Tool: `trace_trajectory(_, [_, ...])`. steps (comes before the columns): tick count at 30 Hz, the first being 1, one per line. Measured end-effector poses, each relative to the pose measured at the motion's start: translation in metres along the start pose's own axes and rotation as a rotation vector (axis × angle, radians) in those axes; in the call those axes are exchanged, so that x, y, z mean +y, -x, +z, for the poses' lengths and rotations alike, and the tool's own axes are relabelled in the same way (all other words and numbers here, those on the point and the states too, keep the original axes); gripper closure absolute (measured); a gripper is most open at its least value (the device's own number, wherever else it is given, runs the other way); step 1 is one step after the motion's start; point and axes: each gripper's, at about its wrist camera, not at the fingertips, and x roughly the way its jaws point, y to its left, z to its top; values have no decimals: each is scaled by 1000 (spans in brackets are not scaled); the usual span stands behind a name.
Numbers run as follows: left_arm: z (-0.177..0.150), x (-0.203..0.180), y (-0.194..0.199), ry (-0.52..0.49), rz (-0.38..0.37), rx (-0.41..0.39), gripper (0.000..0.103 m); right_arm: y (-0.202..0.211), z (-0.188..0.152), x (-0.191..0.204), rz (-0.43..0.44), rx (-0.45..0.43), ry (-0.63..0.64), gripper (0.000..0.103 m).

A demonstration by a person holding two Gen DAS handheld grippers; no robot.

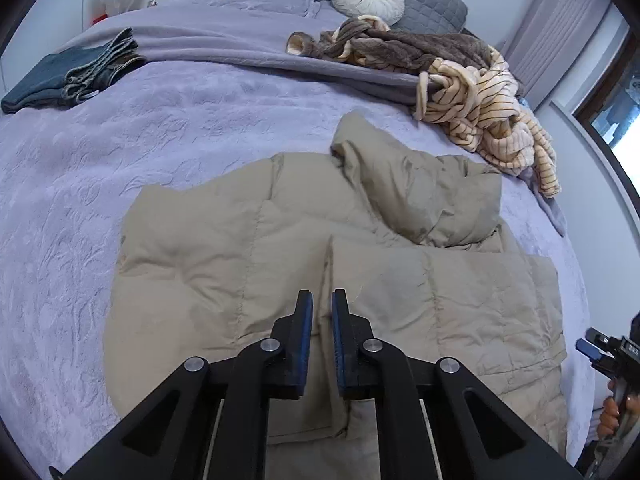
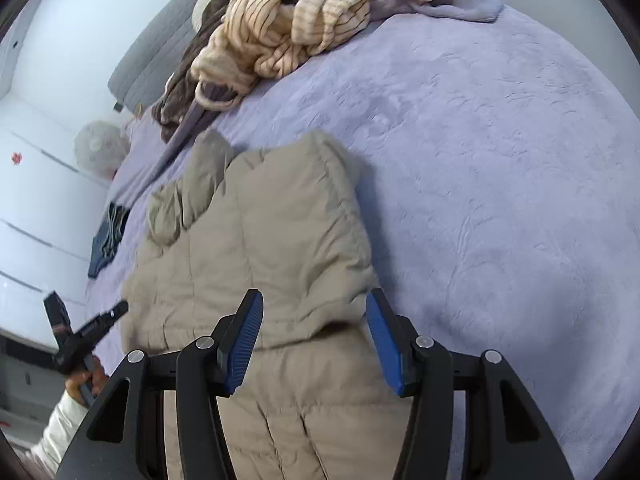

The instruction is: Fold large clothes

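No legible writing | beige puffer jacket (image 1: 280, 264) on lavender bedspread (image 1: 80, 200)

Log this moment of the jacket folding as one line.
jacket: partly folded on bed | left gripper: shut, empty, above jacket | right gripper: open, holding nothing
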Motion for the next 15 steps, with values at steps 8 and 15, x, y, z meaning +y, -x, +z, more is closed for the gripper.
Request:
trace_trajectory(8, [-6,-41,-46,-103,19,96,91,-74,43,-8,131,125,-156,84])
trace_trajectory(15, [-25,-25,-73,-44,-22,117,91,-102,42,-11,-54,127,36,86])
